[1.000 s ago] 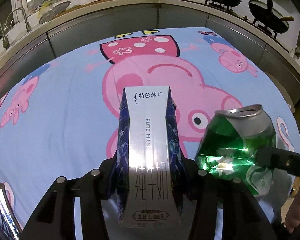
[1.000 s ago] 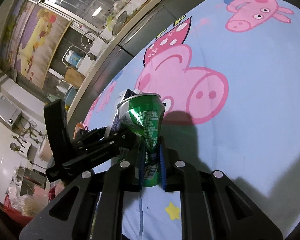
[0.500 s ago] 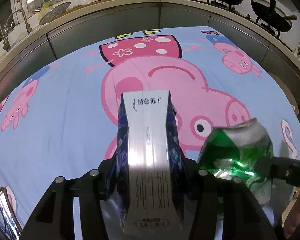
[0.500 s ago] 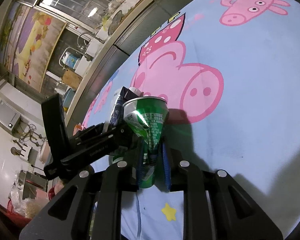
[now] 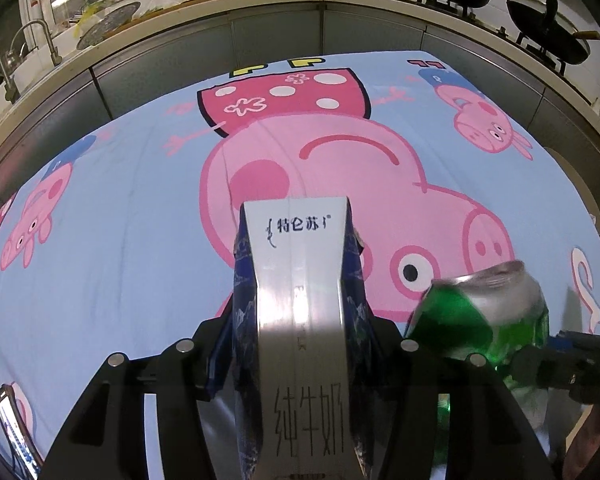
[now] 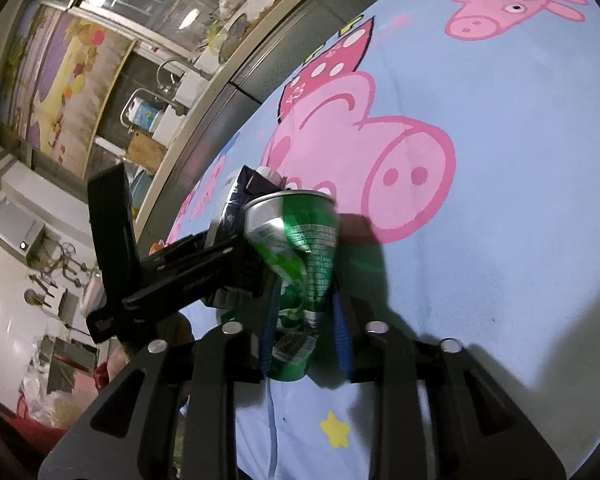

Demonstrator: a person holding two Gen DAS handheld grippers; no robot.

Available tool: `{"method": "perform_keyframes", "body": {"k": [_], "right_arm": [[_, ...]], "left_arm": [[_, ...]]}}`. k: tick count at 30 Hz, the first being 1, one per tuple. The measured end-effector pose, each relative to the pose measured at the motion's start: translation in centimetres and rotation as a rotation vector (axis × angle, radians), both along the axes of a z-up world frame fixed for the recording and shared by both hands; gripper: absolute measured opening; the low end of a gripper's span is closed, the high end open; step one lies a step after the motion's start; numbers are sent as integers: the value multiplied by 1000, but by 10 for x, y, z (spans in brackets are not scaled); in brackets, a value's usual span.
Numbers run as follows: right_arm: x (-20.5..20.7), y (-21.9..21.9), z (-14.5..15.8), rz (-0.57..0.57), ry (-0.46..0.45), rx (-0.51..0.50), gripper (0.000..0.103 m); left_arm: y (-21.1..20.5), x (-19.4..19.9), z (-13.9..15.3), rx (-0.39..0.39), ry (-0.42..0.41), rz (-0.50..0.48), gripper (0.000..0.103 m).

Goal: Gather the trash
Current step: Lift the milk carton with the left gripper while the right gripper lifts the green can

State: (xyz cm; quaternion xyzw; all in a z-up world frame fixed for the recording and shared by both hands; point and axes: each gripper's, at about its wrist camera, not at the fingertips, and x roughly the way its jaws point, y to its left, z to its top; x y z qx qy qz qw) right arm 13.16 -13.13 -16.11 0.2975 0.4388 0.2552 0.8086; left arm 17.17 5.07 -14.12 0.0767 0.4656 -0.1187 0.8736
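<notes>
Left wrist view, tool: our left gripper (image 5: 300, 364) is clamped about halfway wide on the milk carton (image 5: 302, 320), one finger on each blue side panel.
Left wrist view, carton: we hold it raised above the cartoon cloth (image 5: 120, 264), white face toward the camera; gripping the narrow sides probably keeps the soft box from folding.
Left wrist view, can: the crushed green can (image 5: 484, 316) hangs at the right edge just beside the carton, with the dark body of our other tool (image 5: 572, 364) on its lower part.
Left wrist view, surroundings: a kitchen counter (image 5: 324, 4) with pans runs behind the cloth.

Right wrist view, tool: our right gripper (image 6: 304, 328) is narrow, its blue pads (image 6: 342, 332) pinching the can (image 6: 300, 248) at its dented waist.
Right wrist view, why there: we judge the crumpled middle gives the pads a flat bite where the round wall would slip.
Right wrist view, neighbour: the carton (image 6: 240, 200) and the left tool (image 6: 172, 264) sit close to the can's left; we cannot tell whether they touch.
Right wrist view, task: both pieces of trash are in hand and off the cloth (image 6: 500, 200); no bin shows in either view.
</notes>
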Motion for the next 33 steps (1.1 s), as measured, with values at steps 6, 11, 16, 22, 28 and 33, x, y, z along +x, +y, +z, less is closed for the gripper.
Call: {"method": "perform_keyframes", "body": {"k": [6, 11, 16, 22, 28, 33], "right_arm": [[-3, -5, 8, -8, -33, 2, 12], [-3, -20, 14, -51, -53, 18, 10], [-2, -41, 14, -103, -59, 39, 10], [-4, -71, 13, -171, -55, 76, 10], [-14, -94, 15, -208, -66, 88, 10], [-26, -115, 9, -254, -35, 62, 10]], "left_arm": [[6, 3, 4, -55, 8, -6, 51], [5, -1, 22, -90, -23, -21, 51], [-9, -2, 34, -133, -21, -64, 51], [-47, 1, 37, -118, -20, -130, 51], [-77, -2, 32, -75, -12, -179, 51], [-94, -4, 25, -66, 17, -212, 51]]}}
